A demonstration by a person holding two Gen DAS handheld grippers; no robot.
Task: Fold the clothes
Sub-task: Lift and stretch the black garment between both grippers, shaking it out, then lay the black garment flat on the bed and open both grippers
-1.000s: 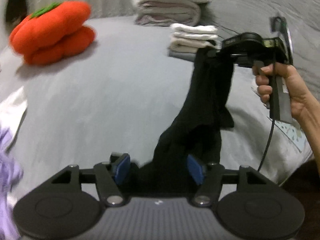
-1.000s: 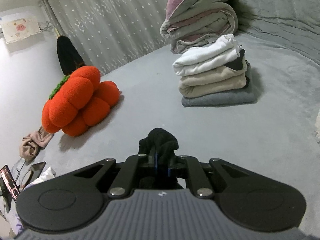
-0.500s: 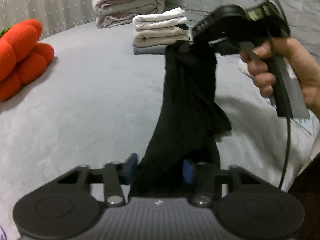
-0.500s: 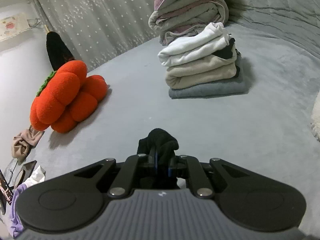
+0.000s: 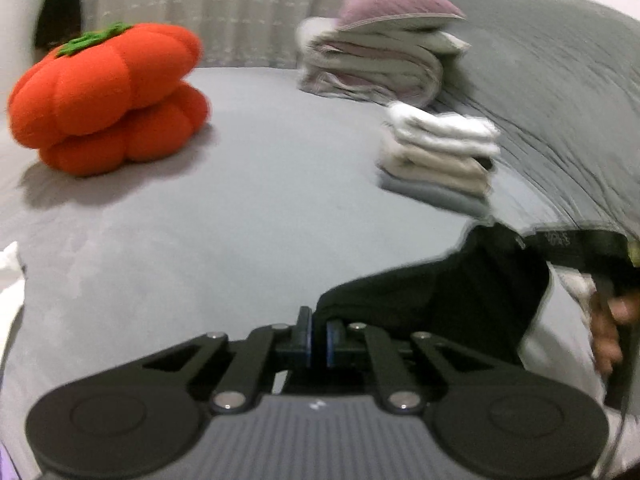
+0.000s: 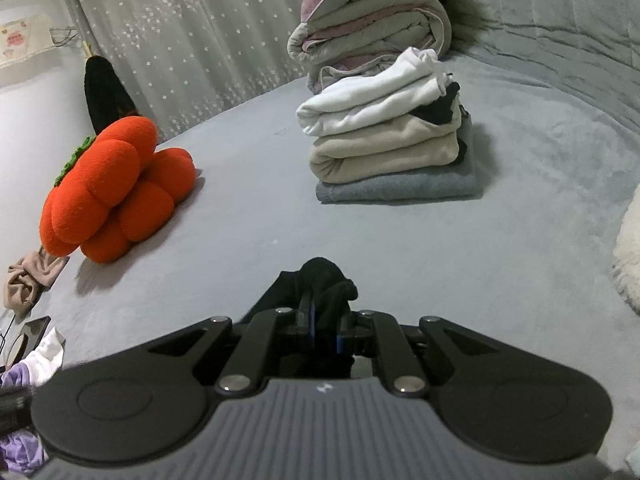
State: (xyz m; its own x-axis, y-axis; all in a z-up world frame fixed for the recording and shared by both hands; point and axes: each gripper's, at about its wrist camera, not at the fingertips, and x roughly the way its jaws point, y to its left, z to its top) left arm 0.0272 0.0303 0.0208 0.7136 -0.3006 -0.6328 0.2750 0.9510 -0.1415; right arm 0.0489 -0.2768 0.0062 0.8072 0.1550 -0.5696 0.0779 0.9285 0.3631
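A black garment hangs stretched between my two grippers above the grey bed. My left gripper is shut on one edge of it, the cloth running off to the right. My right gripper is shut on the other end, with a bunched black fold sticking out past the fingertips. The right gripper's black body and the hand holding it show at the right edge of the left wrist view. A stack of folded clothes, white, beige and grey, sits further back on the bed.
An orange pumpkin plush lies at the left. Folded quilts with a mauve pillow stand behind the stack. Loose clothes lie off the bed's left edge. A white fluffy thing is at the right edge. A curtain hangs behind.
My left gripper has closed on the black garment and swung left. The right gripper has dropped lower, so the garment now stretches sideways instead of hanging down.
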